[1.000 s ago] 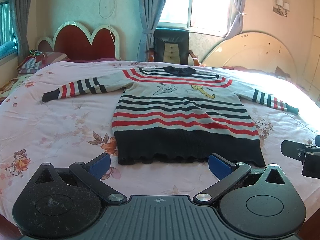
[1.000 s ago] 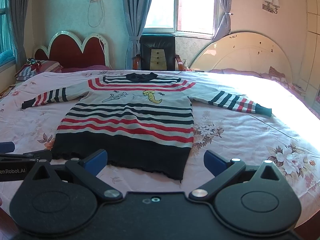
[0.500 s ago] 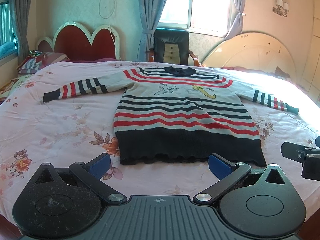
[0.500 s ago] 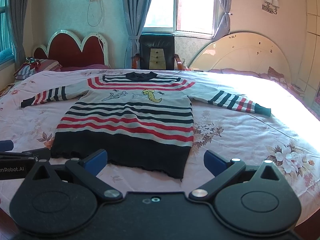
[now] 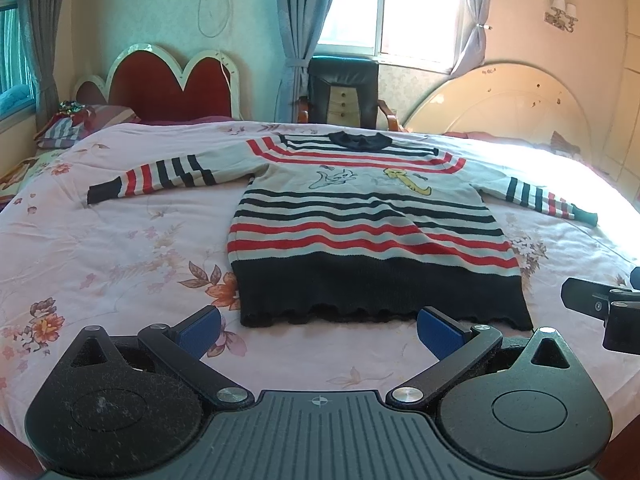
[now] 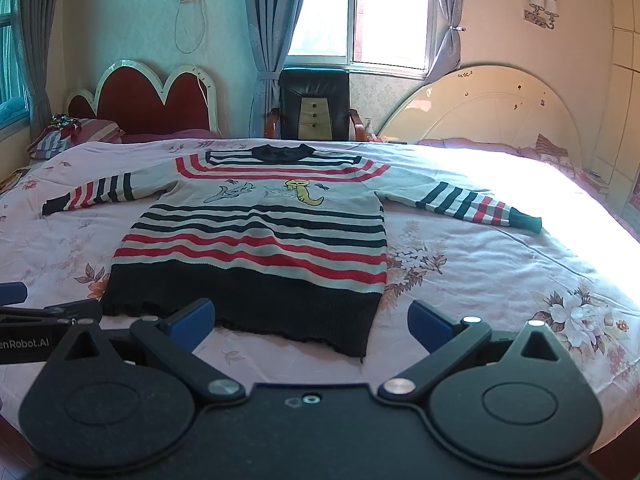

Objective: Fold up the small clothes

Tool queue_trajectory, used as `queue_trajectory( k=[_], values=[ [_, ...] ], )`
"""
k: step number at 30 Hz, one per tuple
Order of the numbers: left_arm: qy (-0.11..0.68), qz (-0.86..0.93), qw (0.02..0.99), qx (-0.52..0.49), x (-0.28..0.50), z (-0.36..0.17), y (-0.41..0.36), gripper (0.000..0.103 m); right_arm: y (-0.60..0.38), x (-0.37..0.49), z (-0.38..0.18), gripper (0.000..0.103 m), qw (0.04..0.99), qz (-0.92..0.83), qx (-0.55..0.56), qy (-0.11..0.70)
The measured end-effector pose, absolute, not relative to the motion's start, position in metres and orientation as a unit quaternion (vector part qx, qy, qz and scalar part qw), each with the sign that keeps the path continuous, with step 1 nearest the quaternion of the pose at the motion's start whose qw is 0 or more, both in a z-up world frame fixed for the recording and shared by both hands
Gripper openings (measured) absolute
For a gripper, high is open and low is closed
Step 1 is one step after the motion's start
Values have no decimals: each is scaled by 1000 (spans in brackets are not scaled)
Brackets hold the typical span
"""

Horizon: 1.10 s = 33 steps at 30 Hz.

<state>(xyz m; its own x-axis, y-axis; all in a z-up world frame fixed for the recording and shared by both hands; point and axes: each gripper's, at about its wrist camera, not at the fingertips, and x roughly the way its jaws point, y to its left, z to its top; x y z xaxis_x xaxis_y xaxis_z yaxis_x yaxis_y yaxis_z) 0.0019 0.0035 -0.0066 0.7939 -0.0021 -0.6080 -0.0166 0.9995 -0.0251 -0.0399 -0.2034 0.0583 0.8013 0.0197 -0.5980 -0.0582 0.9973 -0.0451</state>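
1. Striped sweater (image 5: pixel 372 224) spread flat and face up on the bed (image 5: pixel 100 248) — collar toward the far window, dark hem (image 5: pixel 380 292) toward the cameras, both sleeves out sideways.
2. No fold visible anywhere: body full width, left sleeve (image 5: pixel 160 176) and right sleeve (image 6: pixel 476 204) each lying straight out from the shoulder. Task judged to be at its very start, with the folding all left to do.
3. Left gripper (image 5: pixel 318 330) held low over the near edge of the bed, just short of the hem, jaws wide apart and holding nothing. Blue pads (image 5: pixel 200 328) bracket the hem's left half without touching it.
4. Right gripper (image 6: pixel 312 326) likewise spread and empty, set toward the hem's right corner (image 6: pixel 356 340). One pad (image 6: pixel 192 320) overlaps the dark band in the picture; probably hovering above it rather than resting on it, though the fisheye angle makes contact hard to rule out.
5. Each gripper visible at the edge of the other's view, side by side and apart.
6. Likely remaining — sleeves brought in across the chest, then the body doubled hem to collar, then any smoothing. Knit looks thick and limp, so likely to sag and drag if lifted by one point only.
7. Chair (image 6: pixel 314 104) and headboard (image 6: pixel 152 100) well beyond the bed, out of the way.
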Motion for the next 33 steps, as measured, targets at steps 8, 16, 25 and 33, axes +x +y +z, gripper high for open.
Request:
queue_trajectory(
  k=[8,16,25,33],
  values=[
    [323,7,946,-17,3,-8,5,103,-202,-36,59,102,947,28,-35,317],
    [323,6,946,-15,4,-7,4,103,-201,-35,59,102,947,29,-36,317],
    [324,6,946,-15,5,-7,4,103,-200,-35,58,102,947,29,-37,317],
    [329,6,944,-30,7,-8,8,103,-199,-34,56,102,947,28,-41,318]
  ],
)
